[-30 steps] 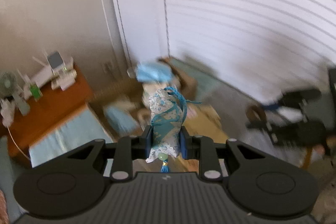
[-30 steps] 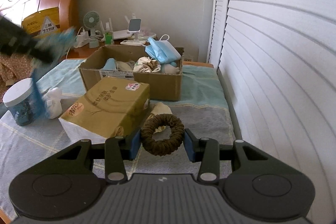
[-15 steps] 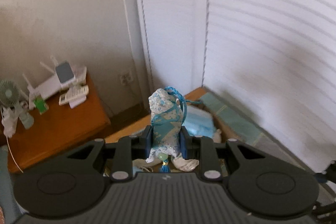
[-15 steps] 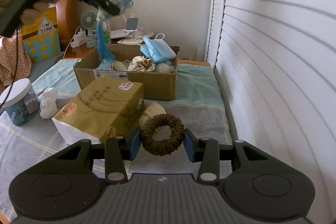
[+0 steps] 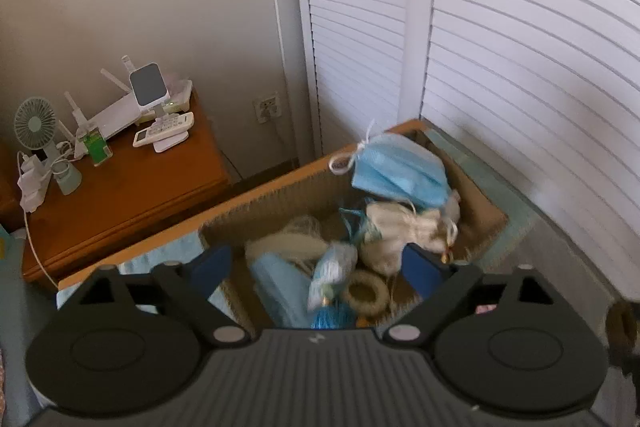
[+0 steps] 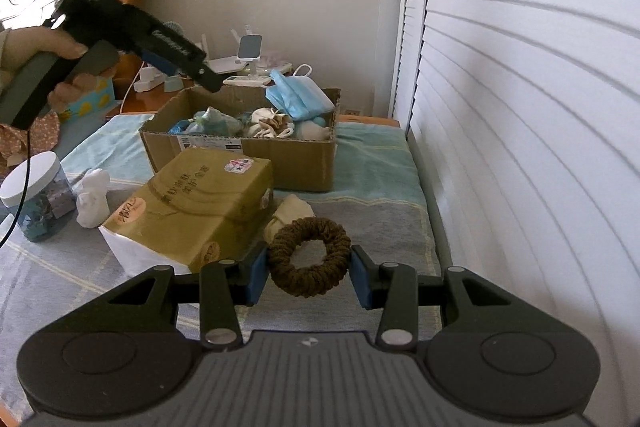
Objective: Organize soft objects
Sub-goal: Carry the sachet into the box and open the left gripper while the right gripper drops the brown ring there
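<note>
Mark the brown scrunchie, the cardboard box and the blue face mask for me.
brown scrunchie (image 6: 309, 257): right wrist view, on its knitted ring, left side of the loop.
cardboard box (image 6: 288, 163): right wrist view, on its front wall.
blue face mask (image 5: 400, 173): left wrist view, on its pleated middle.

The cardboard box (image 6: 288, 155) is matt brown; the scrunchie (image 6: 308, 257) is nubbly brown cloth; the nightstand (image 5: 120, 183) is glossy wood.
</note>
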### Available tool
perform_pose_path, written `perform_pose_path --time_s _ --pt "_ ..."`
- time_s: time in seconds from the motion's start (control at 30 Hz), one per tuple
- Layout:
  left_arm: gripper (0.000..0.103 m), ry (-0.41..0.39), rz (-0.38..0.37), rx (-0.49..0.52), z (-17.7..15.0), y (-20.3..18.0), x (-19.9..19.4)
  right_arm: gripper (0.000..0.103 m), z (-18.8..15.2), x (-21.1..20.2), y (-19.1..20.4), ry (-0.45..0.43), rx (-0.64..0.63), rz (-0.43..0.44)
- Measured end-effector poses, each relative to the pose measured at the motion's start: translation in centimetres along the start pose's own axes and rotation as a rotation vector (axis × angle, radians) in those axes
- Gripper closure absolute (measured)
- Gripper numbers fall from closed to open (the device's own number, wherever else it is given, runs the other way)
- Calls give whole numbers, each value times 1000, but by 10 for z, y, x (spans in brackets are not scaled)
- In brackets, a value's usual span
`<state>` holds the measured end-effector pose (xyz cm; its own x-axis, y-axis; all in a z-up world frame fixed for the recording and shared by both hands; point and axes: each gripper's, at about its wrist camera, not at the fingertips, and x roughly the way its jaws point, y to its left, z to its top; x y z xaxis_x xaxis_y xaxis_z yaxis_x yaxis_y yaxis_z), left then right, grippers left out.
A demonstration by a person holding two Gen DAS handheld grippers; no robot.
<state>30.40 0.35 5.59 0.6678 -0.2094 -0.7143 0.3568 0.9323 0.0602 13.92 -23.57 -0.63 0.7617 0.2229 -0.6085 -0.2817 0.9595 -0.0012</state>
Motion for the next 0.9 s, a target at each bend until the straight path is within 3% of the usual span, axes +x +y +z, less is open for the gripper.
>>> perform_pose_path --time_s 0.27,0.53,0.73,0.9 --pt "9 19 -33 51 -43 -10 -44 55 18 -2 11 -7 -13 38" --pt "4 -30 -61 41 -104 -25 -112 55 66 14 30 -40 -74 96" --pt "3 -47 -4 -41 -145 -24 -134 55 107 50 50 -40 -143 142" --pt "3 -72 102 -32 -164 -26 -139 55 132 90 63 -6 -165 155"
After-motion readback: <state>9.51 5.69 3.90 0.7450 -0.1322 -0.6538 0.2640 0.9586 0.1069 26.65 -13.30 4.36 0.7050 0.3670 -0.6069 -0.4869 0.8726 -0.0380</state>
